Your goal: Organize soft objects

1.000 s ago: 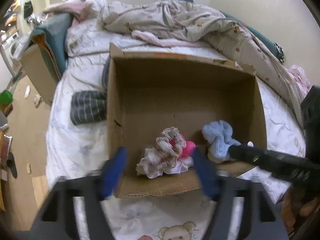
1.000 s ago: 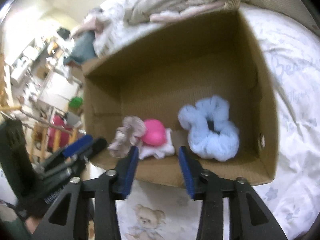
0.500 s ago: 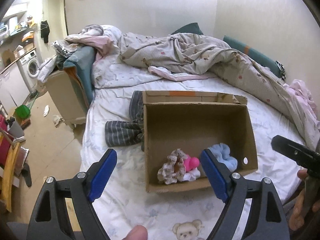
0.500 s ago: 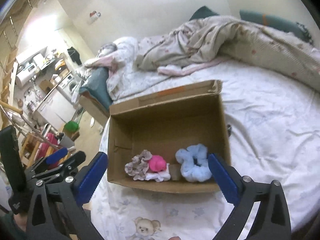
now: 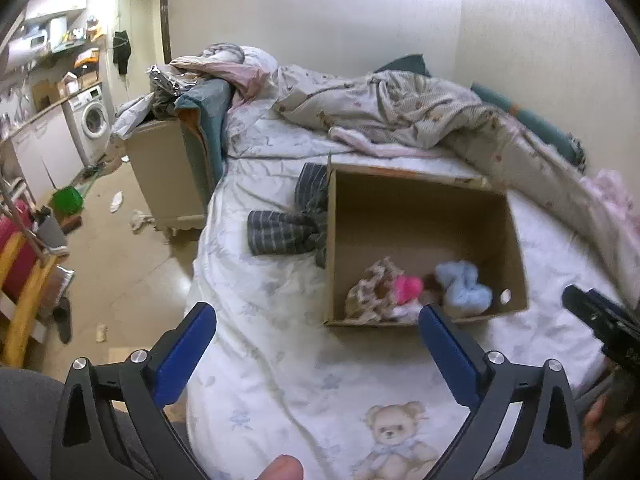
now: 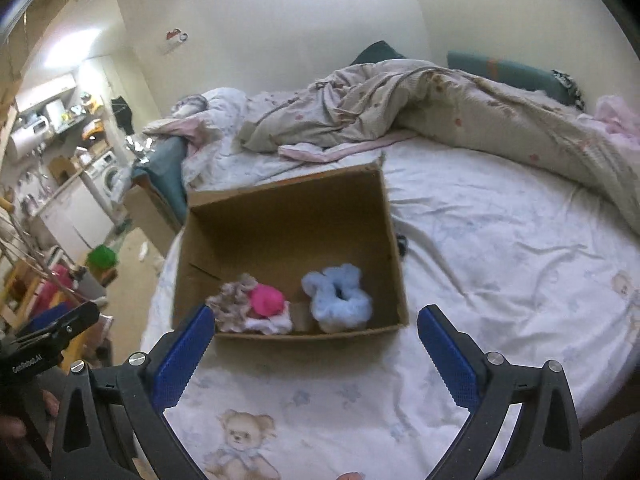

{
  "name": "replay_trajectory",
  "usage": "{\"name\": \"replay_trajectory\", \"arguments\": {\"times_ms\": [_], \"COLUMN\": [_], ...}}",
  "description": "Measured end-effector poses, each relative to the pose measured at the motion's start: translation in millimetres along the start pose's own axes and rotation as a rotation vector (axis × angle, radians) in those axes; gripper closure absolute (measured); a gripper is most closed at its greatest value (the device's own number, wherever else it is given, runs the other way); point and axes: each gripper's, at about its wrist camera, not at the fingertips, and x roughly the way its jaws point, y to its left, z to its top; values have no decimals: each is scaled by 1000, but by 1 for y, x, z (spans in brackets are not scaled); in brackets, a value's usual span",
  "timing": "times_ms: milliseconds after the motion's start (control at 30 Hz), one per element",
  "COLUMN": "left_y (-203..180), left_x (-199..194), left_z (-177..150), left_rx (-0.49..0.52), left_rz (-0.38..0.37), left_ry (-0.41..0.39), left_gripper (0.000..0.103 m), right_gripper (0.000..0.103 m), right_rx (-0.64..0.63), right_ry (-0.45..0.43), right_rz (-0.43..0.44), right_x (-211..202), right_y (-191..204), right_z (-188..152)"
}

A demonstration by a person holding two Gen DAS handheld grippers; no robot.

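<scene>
A brown cardboard box [image 5: 420, 208] [image 6: 288, 216] lies open on the bed. Along its near wall lie a beige floral scrunchie [image 5: 372, 284] [image 6: 230, 304], a pink scrunchie [image 5: 408, 288] [image 6: 266, 300] on a white one [image 6: 270, 324], and a light blue scrunchie [image 5: 464, 288] [image 6: 338, 298]. My left gripper [image 5: 316, 348] is open and empty, held back above the sheet in front of the box. My right gripper [image 6: 316, 348] is open and empty, also in front of the box.
A striped dark cloth [image 5: 288, 228] lies left of the box. A rumpled duvet [image 5: 400, 112] [image 6: 400, 104] covers the far bed. The bed's left edge drops to a floor with a nightstand [image 5: 168, 172], a green ball [image 5: 66, 200] and a washing machine [image 5: 94, 124].
Both grippers have opened wide and pulled back and up from the box. The blue scrunchie and the other scrunchies stay in the box. The left view has swung left.
</scene>
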Motion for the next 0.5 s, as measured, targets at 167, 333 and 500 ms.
{"name": "replay_trajectory", "arguments": {"times_ms": [167,333,500], "left_y": [1,-6,-11], "left_x": [16,16,15], "left_z": [2,0,-2], "left_rx": [-15,2,24], "left_rz": [-31,-55,-63], "left_ry": [34,33,32], "left_gripper": [1,1,1], "right_gripper": [0,0,0], "right_rx": [-36,-67,-62], "right_ry": [12,16,29], "right_rz": [-39,-51,-44], "right_x": [8,15,18], "right_y": [7,15,16], "right_z": [-10,-12,-12]}}
